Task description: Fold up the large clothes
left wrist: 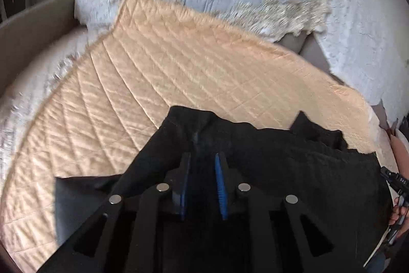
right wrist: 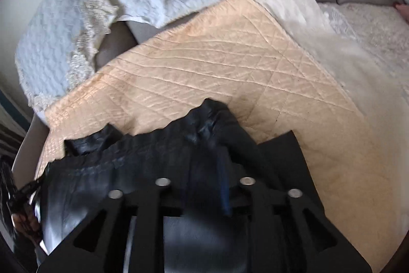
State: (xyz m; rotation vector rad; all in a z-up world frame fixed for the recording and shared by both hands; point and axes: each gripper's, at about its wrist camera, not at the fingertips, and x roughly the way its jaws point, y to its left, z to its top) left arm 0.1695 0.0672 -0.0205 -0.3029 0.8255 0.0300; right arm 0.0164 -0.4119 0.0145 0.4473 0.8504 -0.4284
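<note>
Progress: early to middle, I judge; the black garment (left wrist: 255,152) lies bunched, not yet a neat fold; more folds and smoothing remain
Place: on the peach quilt (left wrist: 179,73) over the bed, near its front edge
Look: dark, soft, creased; a stitched, gathered edge shows in the right view
Left gripper (left wrist: 203,160): fingers slightly apart; cloth lies under them; no grip shown
Right gripper (right wrist: 207,160): blurred; cannot tell

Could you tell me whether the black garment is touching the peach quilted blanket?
Touching: the left wrist view shows the black garment lying directly on the peach quilted blanket, its edge flat against it.
</note>
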